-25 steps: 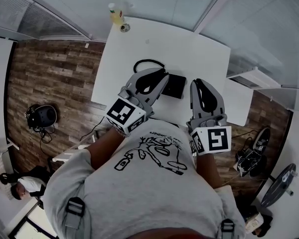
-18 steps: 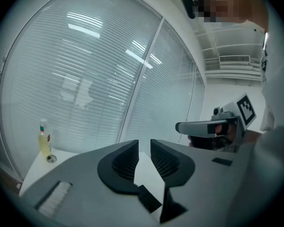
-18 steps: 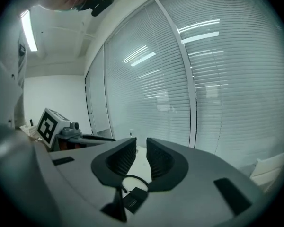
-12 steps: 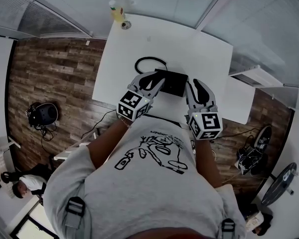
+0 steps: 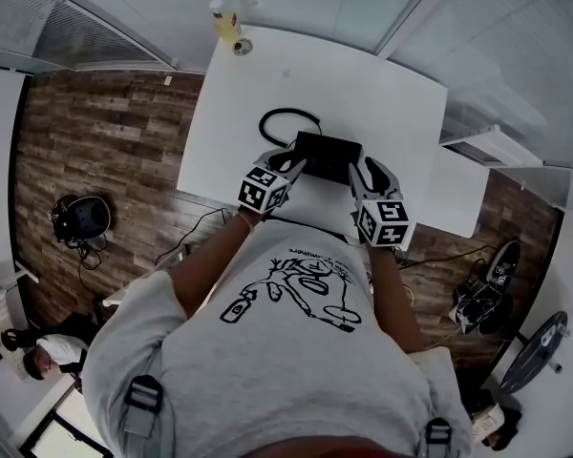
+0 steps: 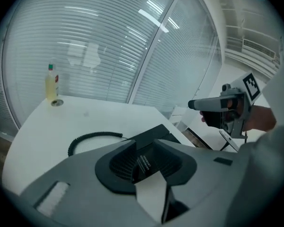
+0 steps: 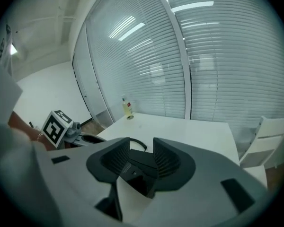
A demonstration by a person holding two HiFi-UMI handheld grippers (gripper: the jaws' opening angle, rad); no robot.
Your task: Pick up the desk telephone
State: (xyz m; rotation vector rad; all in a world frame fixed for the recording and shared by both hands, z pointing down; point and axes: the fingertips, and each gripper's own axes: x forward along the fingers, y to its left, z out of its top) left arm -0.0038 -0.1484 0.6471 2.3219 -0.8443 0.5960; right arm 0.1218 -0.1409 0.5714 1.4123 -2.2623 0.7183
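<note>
The black desk telephone [image 5: 329,157] lies on the white table [image 5: 267,84], its coiled cord [image 5: 285,117] looping off to the far left. My left gripper [image 5: 294,163] sits low at the phone's near left corner. Its jaws are opening, and the phone's edge [image 6: 154,134] shows between them without being pressed. My right gripper [image 5: 359,172] is at the near right corner. Its jaws are opening too, around the phone's corner [image 7: 137,167]. The left gripper view shows the right gripper [image 6: 225,108] across the phone, and the cord [image 6: 92,138] lying on the table.
A yellow bottle [image 5: 222,25] and a small round lid [image 5: 240,51] stand at the table's far left corner. A white side table [image 5: 458,194] adjoins on the right. Glass walls with blinds [image 6: 109,41] stand behind. Shoes [image 5: 477,299] and a dark bag [image 5: 81,222] lie on the wood floor.
Both grippers have come down from above the table to the phone's near corners, and their jaws have gone from shut to partly open around its edges.
</note>
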